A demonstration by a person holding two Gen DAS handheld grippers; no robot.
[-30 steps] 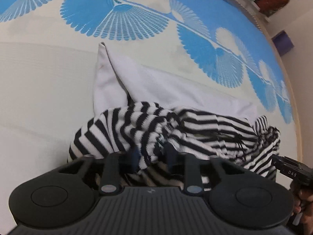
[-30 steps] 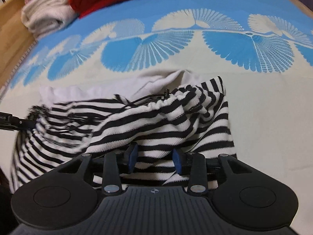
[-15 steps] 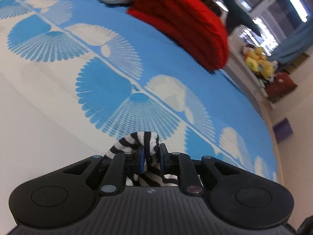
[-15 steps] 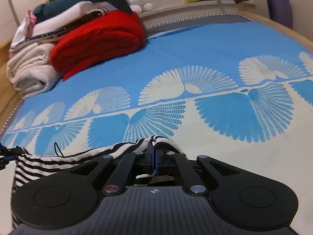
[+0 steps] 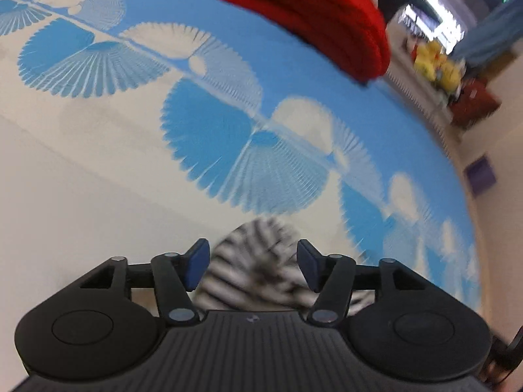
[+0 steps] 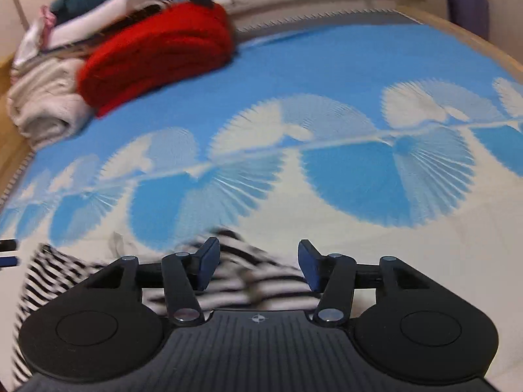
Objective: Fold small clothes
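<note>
Judging from both wrist views, first fold laid: left gripper (image 5: 250, 269) and right gripper (image 6: 256, 269) just opened, jaws apart and released, striped garment (image 5: 258, 261) dropped between them on bedspread (image 5: 98, 196); further folds and smoothing probably left.

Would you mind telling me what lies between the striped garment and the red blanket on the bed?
Only bare blue-and-cream bedspread; the right wrist view shows nothing between striped garment and red blanket.
</note>
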